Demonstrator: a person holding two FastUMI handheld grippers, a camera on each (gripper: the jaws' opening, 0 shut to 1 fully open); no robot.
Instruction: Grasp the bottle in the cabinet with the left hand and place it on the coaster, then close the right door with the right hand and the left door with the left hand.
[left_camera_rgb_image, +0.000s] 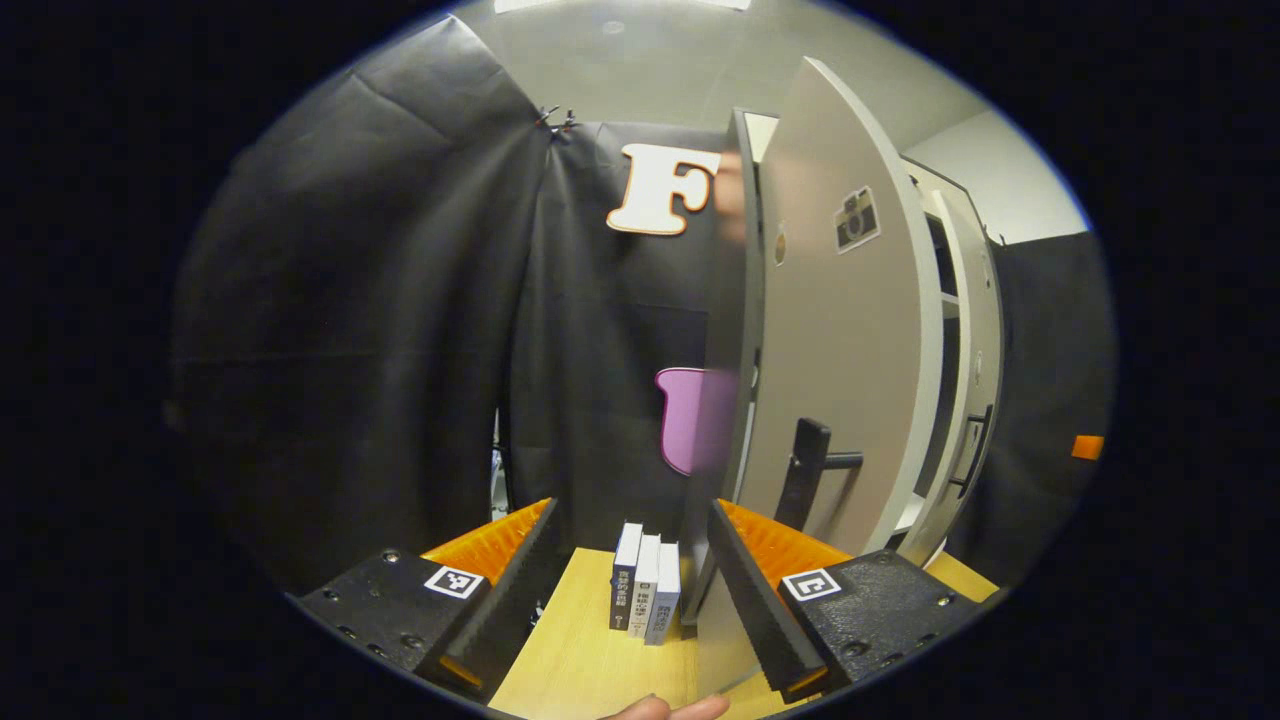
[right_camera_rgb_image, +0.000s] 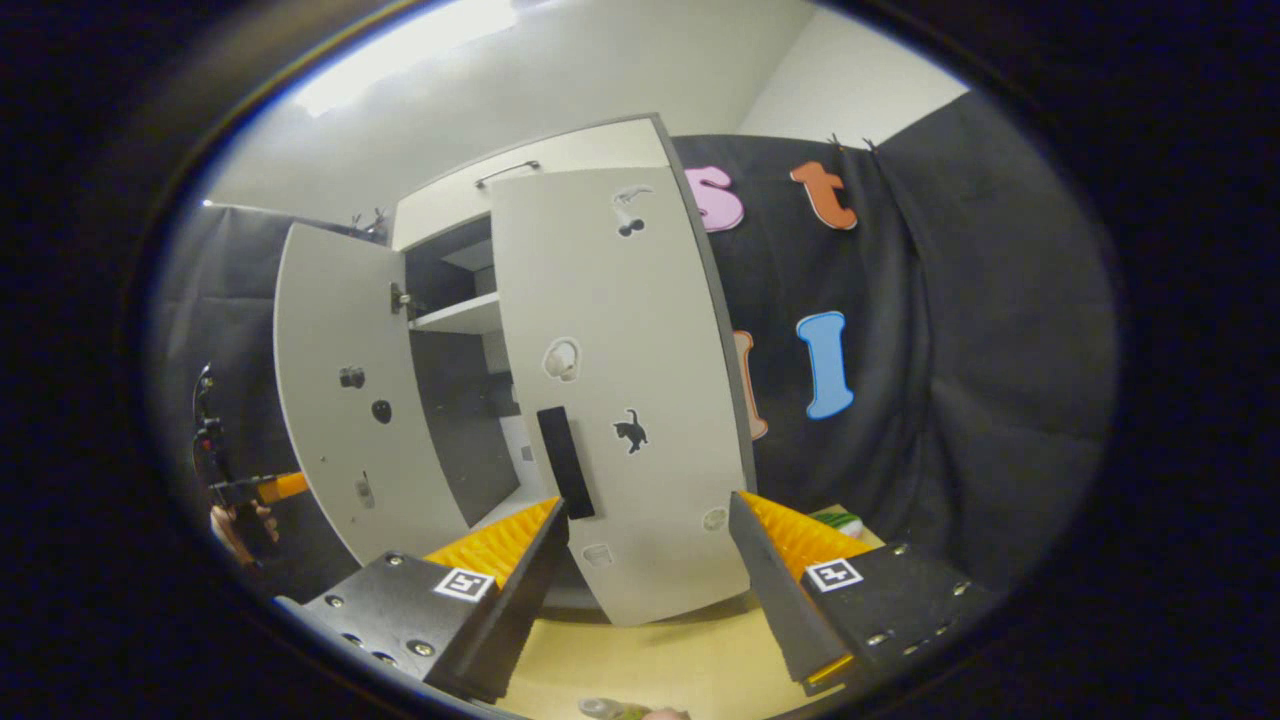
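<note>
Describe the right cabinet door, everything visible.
The right door is a tall, flat, pale grey panel, matte like laminate, with a darker edge. It stands partly open, swung out over the wooden table. A black vertical handle sits low near its free edge, and small stickers dot its face, a black cat among them. The right claw is open before it, not touching.

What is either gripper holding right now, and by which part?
Nothing is held. The left gripper is open, with only the books farther off on the table beyond its fingers. The right gripper is open, facing the right door.
</note>
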